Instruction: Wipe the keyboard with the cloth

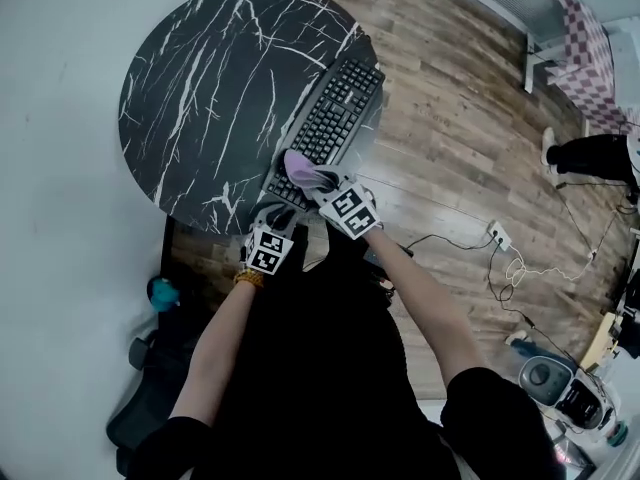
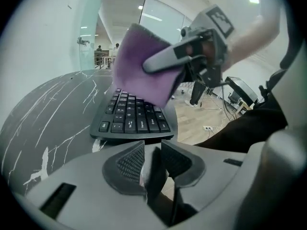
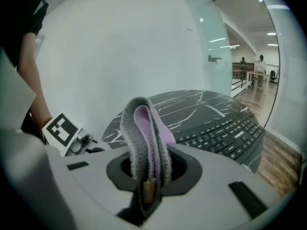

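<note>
A black keyboard (image 1: 335,118) lies at an angle on the right side of the round black marble table (image 1: 200,98), its near end overhanging the edge. My right gripper (image 1: 322,183) is shut on a folded purple and grey cloth (image 1: 303,172), which hangs just above the keyboard's near end. The right gripper view shows the cloth (image 3: 146,138) pinched upright between the jaws, with the keyboard (image 3: 230,133) beyond. My left gripper (image 1: 272,213) sits at the table's near edge below the keyboard (image 2: 132,116). Its jaws stand a little apart with nothing between them. The cloth (image 2: 141,73) fills that view's upper middle.
Wooden floor runs to the right of the table. On it lie a power strip (image 1: 497,236) with cables. A person's legs (image 1: 590,153) show at the far right. A chair base (image 1: 150,388) stands at the lower left, and a glass wall (image 2: 91,28) is behind the table.
</note>
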A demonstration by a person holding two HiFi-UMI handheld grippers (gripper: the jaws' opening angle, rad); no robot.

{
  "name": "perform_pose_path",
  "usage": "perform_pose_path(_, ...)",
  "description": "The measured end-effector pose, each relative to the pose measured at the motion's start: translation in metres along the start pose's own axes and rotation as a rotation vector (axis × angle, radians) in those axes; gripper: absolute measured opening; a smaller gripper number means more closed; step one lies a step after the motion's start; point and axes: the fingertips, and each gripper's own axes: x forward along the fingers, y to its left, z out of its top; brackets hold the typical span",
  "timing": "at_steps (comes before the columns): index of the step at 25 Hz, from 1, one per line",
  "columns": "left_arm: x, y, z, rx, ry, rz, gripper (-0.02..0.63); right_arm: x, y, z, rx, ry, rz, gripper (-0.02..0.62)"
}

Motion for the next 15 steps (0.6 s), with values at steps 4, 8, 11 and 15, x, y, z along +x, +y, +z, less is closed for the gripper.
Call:
perform_pose_path(4,0.0,0.0,-0.003,-0.019,0.007,0.003,0.112,-0.022,-0.103,0.014,0.038,-0.012,-0.158,0.069)
perform_pose_path(8,-0.001,-0.002,-0.003,-0.043,0.001,0.001,0.117,-0.044,-0.196,0.004,0.063,0.009,-0.294,0.069)
perform_pose_path(11,-0.001,-0.002,0.0,-0.073,-0.037,-0.025,0.133,-0.057,-0.252,0.002,0.06,0.017,-0.37,0.069)
perform_pose_path(15,-0.001,-0.007,-0.001,-0.103,-0.048,-0.055,0.164,-0.068,-0.309,0.001,0.043,0.036,-0.445,0.069)
